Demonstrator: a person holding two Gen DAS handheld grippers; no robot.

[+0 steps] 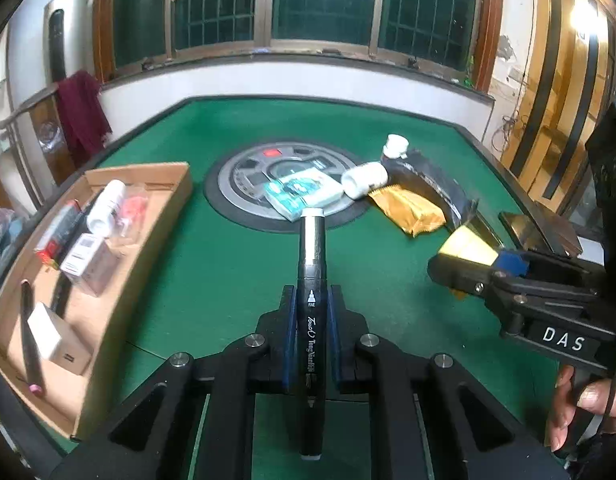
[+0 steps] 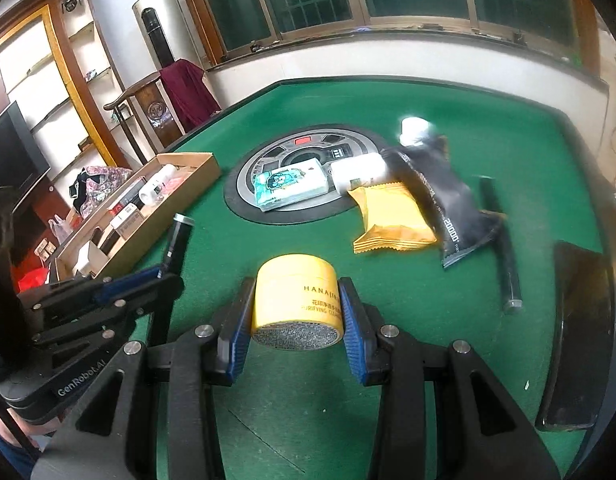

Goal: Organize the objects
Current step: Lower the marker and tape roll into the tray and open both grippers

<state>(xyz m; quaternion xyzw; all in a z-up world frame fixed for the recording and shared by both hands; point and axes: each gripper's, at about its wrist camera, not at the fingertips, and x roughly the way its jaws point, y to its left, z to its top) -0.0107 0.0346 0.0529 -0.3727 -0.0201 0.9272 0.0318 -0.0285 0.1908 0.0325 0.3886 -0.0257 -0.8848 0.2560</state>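
Note:
My left gripper (image 1: 312, 312) is shut on a black marker pen (image 1: 312, 264) that points forward above the green table (image 1: 227, 272). It also shows in the right wrist view (image 2: 175, 240). My right gripper (image 2: 297, 308) is shut on a yellow round jar (image 2: 297, 300), held above the table; the jar shows in the left wrist view (image 1: 468, 246) at the right. A cardboard tray (image 1: 163, 216) at the left holds a white bottle (image 1: 105, 204), small boxes and a pen. The tray also shows in the right wrist view (image 2: 175, 200).
Near the round centre panel (image 2: 299, 152) lie a tissue pack (image 2: 291, 184), a white bottle (image 2: 356, 172), a yellow snack packet (image 2: 388, 216), a black tube (image 2: 440, 196) and another black pen (image 2: 504, 252). A dark flat object (image 2: 584, 340) lies at the right edge.

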